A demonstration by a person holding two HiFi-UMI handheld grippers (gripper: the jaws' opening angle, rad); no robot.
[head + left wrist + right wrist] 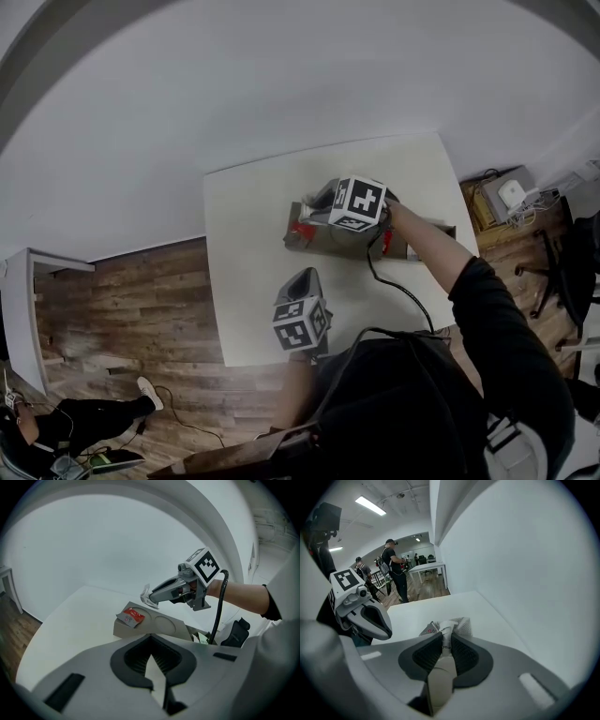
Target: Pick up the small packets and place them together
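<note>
A brown cardboard cup tray (323,246) (161,626) lies on the white table (253,281). A red packet (300,228) (131,617) rests on the tray's left end. Just above that end, my right gripper (307,211) (149,597) (446,641) is shut on a small pale, crinkled packet (145,594) (453,625). The red packet (430,630) shows just past the jaws in the right gripper view. My left gripper (302,275) (151,656) (388,629) hovers over the table in front of the tray, fingertips together with nothing between them.
More packets (202,638) lie past the tray's right end. A black cable (398,286) trails from the right gripper across the table. People (393,564) stand far behind in the room; another sits on the wooden floor (66,422). A cabinet (502,202) stands right of the table.
</note>
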